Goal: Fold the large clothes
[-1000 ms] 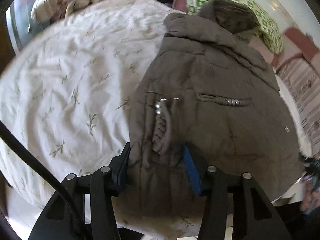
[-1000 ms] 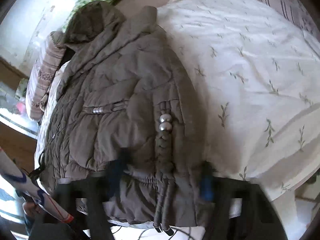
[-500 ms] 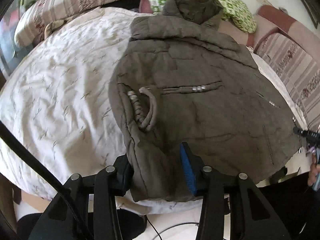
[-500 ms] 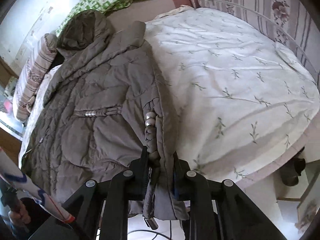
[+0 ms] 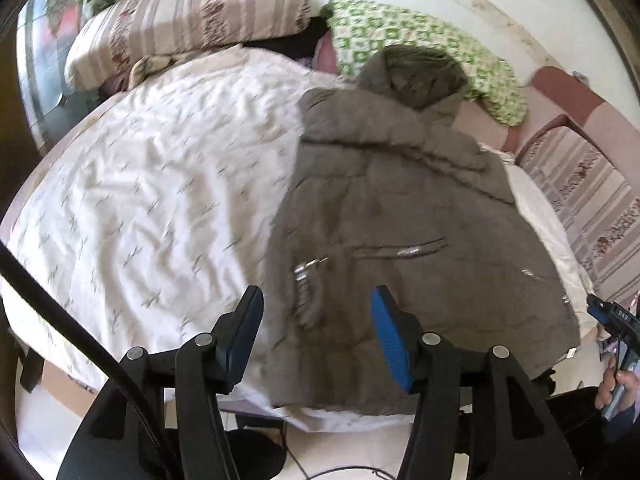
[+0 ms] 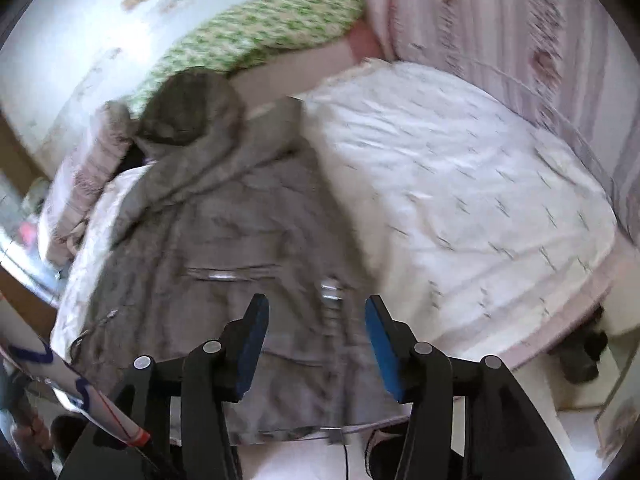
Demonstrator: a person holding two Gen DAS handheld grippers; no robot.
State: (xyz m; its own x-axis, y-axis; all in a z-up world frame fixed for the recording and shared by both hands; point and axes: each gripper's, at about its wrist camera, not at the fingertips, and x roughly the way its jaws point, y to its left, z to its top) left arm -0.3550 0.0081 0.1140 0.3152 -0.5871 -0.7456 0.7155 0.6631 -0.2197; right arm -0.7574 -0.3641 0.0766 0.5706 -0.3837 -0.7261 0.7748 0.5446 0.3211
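Observation:
A grey-brown padded jacket (image 5: 400, 208) with a hood lies flat on the white bed cover (image 5: 160, 200), sleeves folded in, hood toward the pillows. It also shows in the right wrist view (image 6: 224, 248). My left gripper (image 5: 316, 332) is open and empty, above the jacket's hem near its left edge. My right gripper (image 6: 316, 340) is open and empty, above the hem near the jacket's right edge. A braided cord with metal beads (image 5: 304, 292) lies on the jacket near the hem; the right wrist view shows a beaded cord (image 6: 330, 292) too. Both views are motion-blurred.
A striped pillow (image 5: 192, 20) and a green patterned pillow (image 5: 420, 48) lie at the head of the bed. A striped cushion (image 5: 592, 208) runs along the right side. The bed's near edge (image 5: 320, 420) drops to the floor. A person's hand (image 5: 612, 380) is at the right.
My right gripper was shut on the jacket's edge half a second ago; it has let go and stands open. Both grippers have drawn back from the jacket, which now lies flat.

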